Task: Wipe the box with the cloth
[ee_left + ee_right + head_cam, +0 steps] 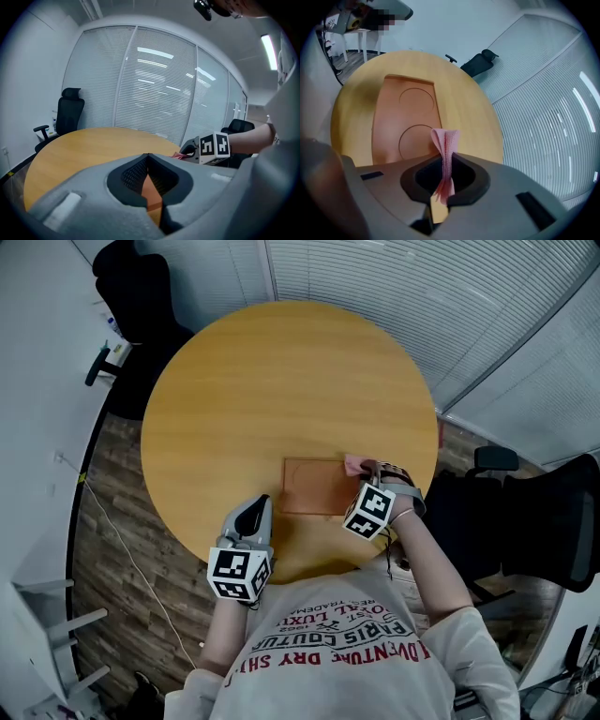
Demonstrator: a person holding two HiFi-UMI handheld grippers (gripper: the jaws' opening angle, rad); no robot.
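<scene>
Wiping judged barely begun; cloth sits at one corner of the box.
Right gripper (366, 474) is clamped on the pink cloth (446, 145) at the far right corner of the flat brown box (314, 486), which lies on the round table (262, 381) near the person. Left gripper (254, 509) hangs near the box's left side, jaws together, empty. Cloth-to-box contact cannot be made out.

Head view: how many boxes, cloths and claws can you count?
box: 1
pink cloth: 1
claws: 2, the left claw and the right claw
Total: 4
</scene>
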